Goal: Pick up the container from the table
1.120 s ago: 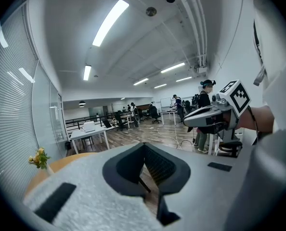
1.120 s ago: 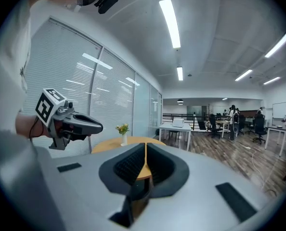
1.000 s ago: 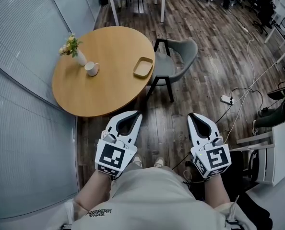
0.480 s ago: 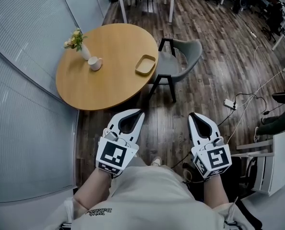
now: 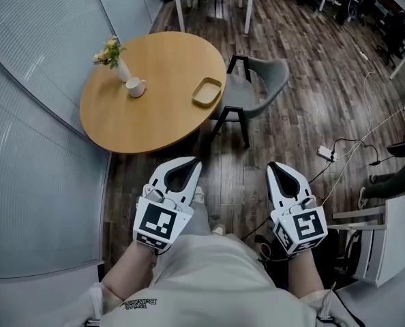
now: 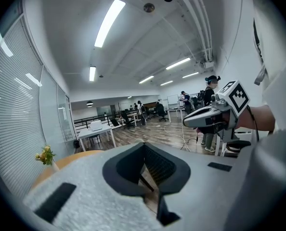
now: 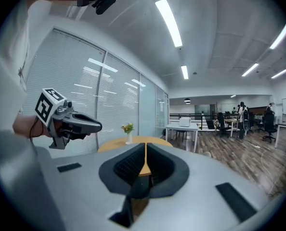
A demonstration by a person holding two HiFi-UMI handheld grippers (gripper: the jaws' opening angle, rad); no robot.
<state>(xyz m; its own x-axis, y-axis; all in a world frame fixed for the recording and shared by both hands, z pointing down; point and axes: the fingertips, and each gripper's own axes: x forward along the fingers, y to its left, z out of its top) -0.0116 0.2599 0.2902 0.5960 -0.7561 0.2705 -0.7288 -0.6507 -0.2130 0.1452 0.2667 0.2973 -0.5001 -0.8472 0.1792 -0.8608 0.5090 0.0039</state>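
The container [image 5: 207, 92] is a shallow tan tray near the right edge of the round wooden table [image 5: 155, 118], far ahead of both grippers. My left gripper [image 5: 194, 161] hangs over the floor just short of the table's near edge, jaws shut and empty. My right gripper [image 5: 273, 164] is level with it to the right, also shut and empty. The left gripper view shows only its own closed jaws [image 6: 144, 144] and the right gripper [image 6: 215, 117]. The right gripper view shows its closed jaws [image 7: 145, 143], the table [image 7: 128, 142] and the left gripper [image 7: 68, 121].
A white cup [image 5: 135, 87] and a vase of flowers [image 5: 117, 61] stand on the table's left side. A grey chair [image 5: 253, 90] is tucked at its right. Glass walls run along the left. Cables and a power strip [image 5: 323, 152] lie on the floor at right.
The head view has shifted a little, so the table sits slightly higher and further right in the frame. One shoe has come forward under the left gripper. Both grippers stay shut.
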